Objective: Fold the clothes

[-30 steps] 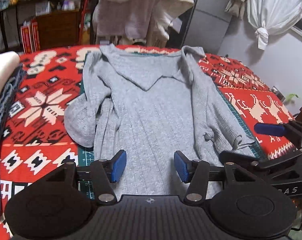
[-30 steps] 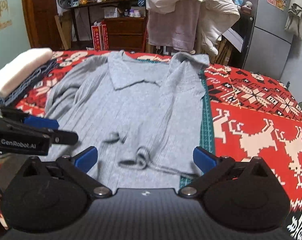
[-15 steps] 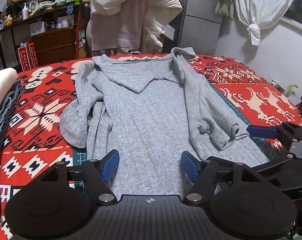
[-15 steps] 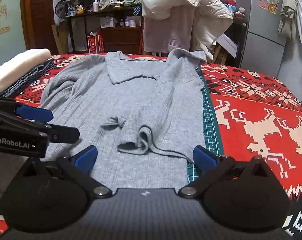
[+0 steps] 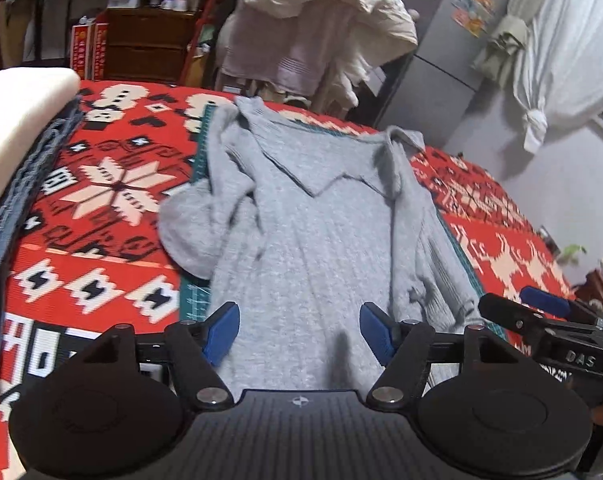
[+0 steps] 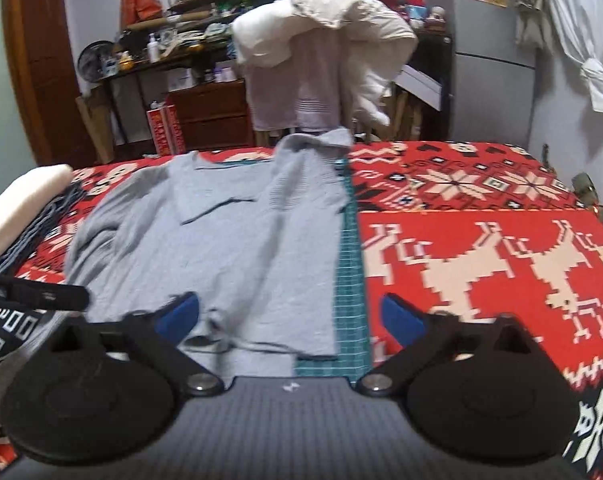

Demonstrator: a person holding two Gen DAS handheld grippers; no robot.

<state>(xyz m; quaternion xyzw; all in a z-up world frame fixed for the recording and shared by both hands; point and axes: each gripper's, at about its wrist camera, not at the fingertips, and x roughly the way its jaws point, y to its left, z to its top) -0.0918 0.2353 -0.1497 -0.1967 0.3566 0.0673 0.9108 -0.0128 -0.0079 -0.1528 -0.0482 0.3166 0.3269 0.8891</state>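
A grey ribbed collared sweater (image 5: 313, 240) lies flat on a green cutting mat (image 6: 347, 280), collar at the far end, both sleeves folded in over the body. My left gripper (image 5: 299, 332) hovers open over the sweater's near hem with nothing between its blue pads. My right gripper (image 6: 291, 316) is open too, above the hem's right corner and the folded sleeve cuff (image 6: 217, 332). In the left wrist view the right gripper (image 5: 541, 320) shows at the right edge. At the left edge of the right wrist view sits the left gripper's finger (image 6: 37, 296).
A red patterned blanket (image 6: 481, 248) covers the surface. Folded white and blue clothes (image 5: 17, 132) are stacked at the left. Behind the far edge stand a chair draped with pale garments (image 6: 325, 52), a wooden drawer unit (image 6: 213, 116) and a grey fridge (image 6: 489, 80).
Both grippers have tilted up and drawn back toward the hem, and stay open. The sweater has not moved.
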